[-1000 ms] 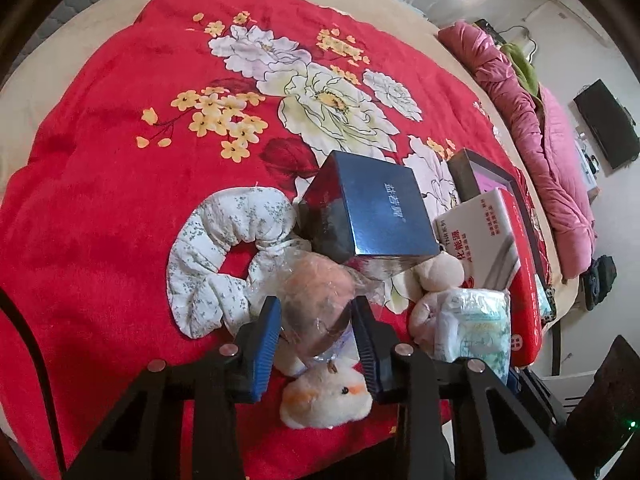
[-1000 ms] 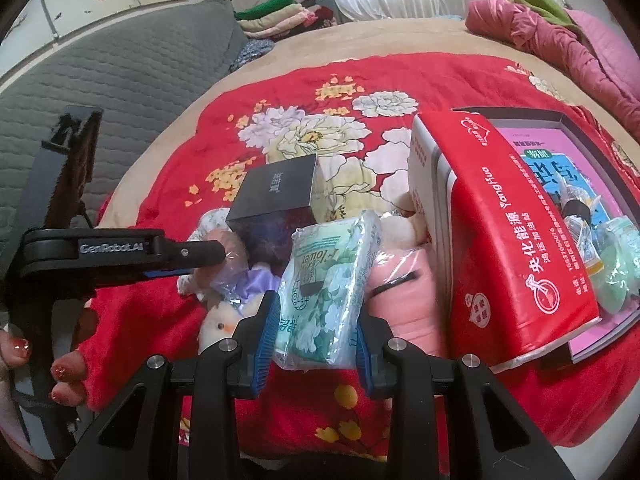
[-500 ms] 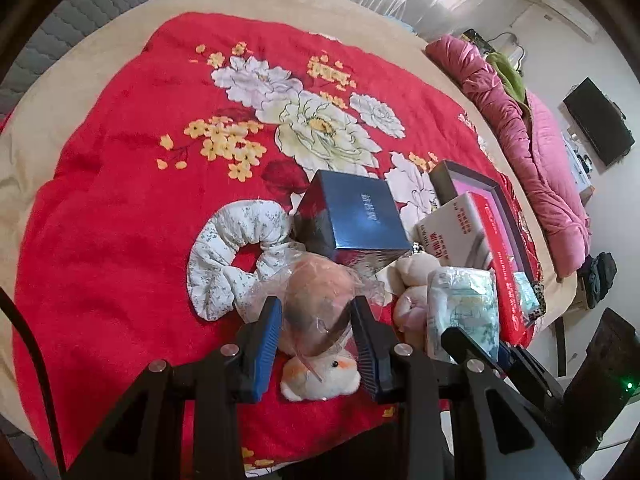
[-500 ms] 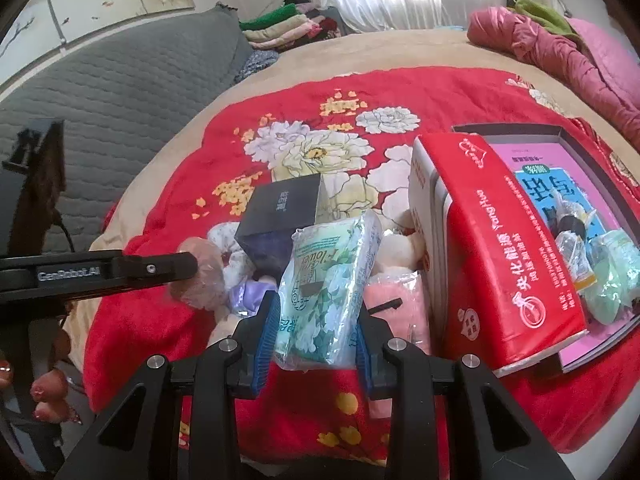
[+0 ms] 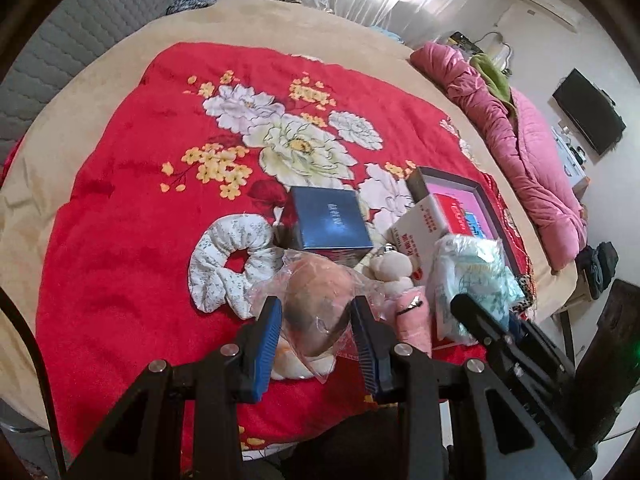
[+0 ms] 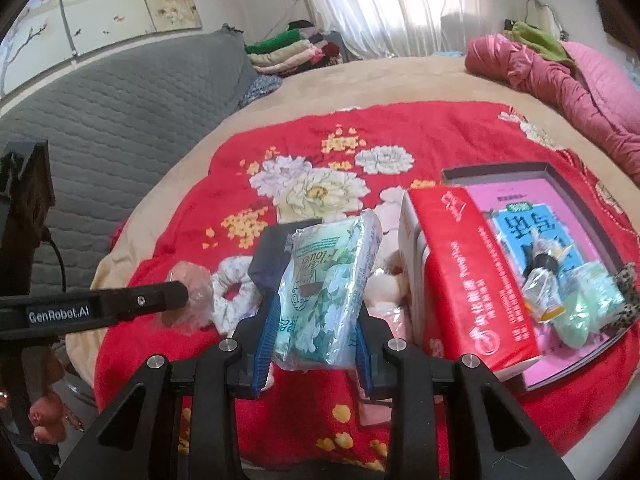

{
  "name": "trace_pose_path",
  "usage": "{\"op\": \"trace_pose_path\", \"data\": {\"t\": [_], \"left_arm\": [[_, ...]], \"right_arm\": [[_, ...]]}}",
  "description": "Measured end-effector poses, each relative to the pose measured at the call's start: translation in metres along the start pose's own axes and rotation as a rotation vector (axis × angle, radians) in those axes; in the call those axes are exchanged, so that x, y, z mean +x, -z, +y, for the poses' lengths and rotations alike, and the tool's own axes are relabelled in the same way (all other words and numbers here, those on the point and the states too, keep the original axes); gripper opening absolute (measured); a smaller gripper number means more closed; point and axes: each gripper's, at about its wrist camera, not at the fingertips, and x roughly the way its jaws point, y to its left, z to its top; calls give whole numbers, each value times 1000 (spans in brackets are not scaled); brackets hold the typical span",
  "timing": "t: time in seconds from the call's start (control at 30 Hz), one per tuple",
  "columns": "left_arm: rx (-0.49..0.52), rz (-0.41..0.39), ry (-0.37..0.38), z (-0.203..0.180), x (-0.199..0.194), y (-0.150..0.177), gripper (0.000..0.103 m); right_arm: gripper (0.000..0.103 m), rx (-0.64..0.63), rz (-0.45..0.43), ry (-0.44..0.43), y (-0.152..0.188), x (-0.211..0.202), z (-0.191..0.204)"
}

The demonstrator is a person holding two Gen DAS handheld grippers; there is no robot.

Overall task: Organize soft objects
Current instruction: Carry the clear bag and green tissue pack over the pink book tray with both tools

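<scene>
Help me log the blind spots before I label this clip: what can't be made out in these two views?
- Bagged plush, left wrist view: crinkled plastic blurs it, so what it is stays unclear.
- Pale plush toy, left wrist view: mostly hidden behind the left tongs.
- Pink item, right wrist view: covered by the tissue pack and right tongs.
- Dark blue box, right wrist view: half hidden behind that pack.

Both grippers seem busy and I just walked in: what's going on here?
A person is sorting soft things piled on a red blanket. The left gripper is shut on a bagged plush, and the right gripper is shut on a tissue pack; both look lifted off the pile. A scrunchie, a blue box and a red carton lie on the blanket.
</scene>
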Motion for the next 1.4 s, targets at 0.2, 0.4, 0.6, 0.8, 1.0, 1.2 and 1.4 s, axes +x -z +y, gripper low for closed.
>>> {"op": "trace_pose_path", "data": {"t": [0.2, 0.4, 0.6, 0.8, 1.0, 1.2, 1.4], "left_arm": [[35, -29, 1, -22, -19, -1, 36], [68, -45, -2, -42, -33, -4, 36], [99, -66, -1, -63, -44, -9, 36], [138, -82, 15, -90, -51, -15, 36], [180, -68, 32, -121, -49, -25, 36], [238, -53, 53, -157, -41, -36, 36], [279, -12, 60, -185, -6, -46, 36]], "right_arm": [[35, -2, -44, 19, -13, -28, -3], [35, 6, -87, 33, -22, -54, -10], [35, 5, -128, 54, -34, -78, -19], [35, 26, -141, 77, -46, -101, -42], [35, 61, -180, 161, -61, -139, -85], [34, 115, -216, 233, -74, -173, -128], [26, 102, -169, 260, -83, -147, -157]]}}
